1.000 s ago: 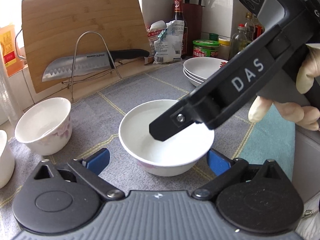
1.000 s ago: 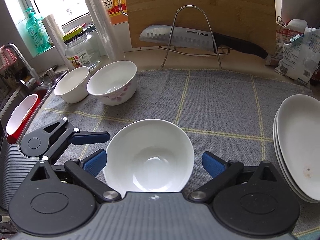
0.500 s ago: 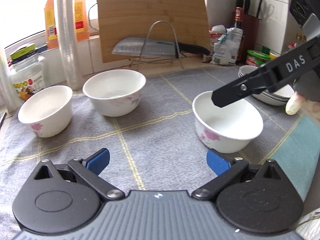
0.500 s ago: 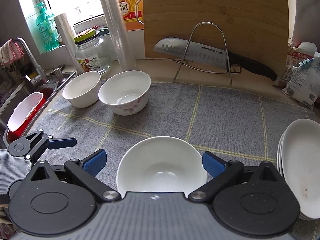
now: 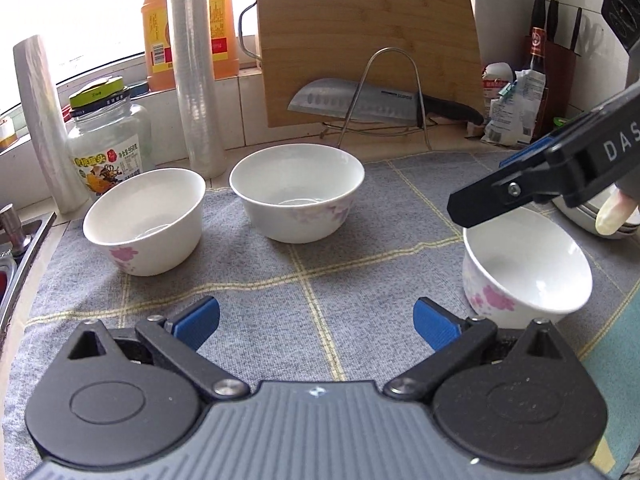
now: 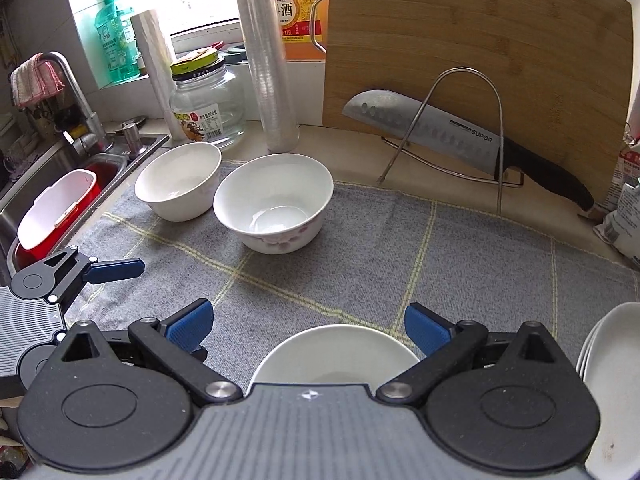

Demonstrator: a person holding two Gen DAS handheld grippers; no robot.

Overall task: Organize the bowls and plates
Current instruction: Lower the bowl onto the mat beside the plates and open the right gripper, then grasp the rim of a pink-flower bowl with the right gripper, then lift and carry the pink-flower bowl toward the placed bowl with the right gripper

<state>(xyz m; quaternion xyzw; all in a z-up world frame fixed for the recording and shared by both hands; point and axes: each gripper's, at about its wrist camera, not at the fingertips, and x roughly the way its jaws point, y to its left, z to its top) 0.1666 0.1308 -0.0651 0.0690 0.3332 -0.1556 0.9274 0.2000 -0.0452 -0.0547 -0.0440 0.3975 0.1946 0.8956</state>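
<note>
On a kitchen worktop (image 6: 360, 160) covered by a grey checked mat (image 5: 360, 216), three white bowls with pink flower prints sit in a loose row. The left gripper (image 5: 314, 320) hovers low over the near part of the mat, its blue-padded fingers spread wide with nothing between them. To its right, the right gripper (image 6: 306, 326) hangs just above the near bowl (image 5: 528, 276), its jaws likewise apart and holding nothing; in the left wrist view one black finger crosses over the bowl's far rim, and whether it touches cannot be told. A person's gloved fingertip (image 5: 612, 212) shows behind that gripper.

The middle bowl (image 5: 298, 196) and the left bowl (image 5: 146, 226) stand upright and near each other at the far left of the mat, close to a glass jar (image 5: 108, 148) and the sink (image 6: 72, 168). A stack of white plates (image 6: 612, 384) rests at the mat's right edge, beside the near bowl. Against the far wall leans a bamboo cutting board (image 6: 480, 40), with a cleaver (image 6: 460, 136) resting in a wire rack (image 6: 452, 128) before it.
</note>
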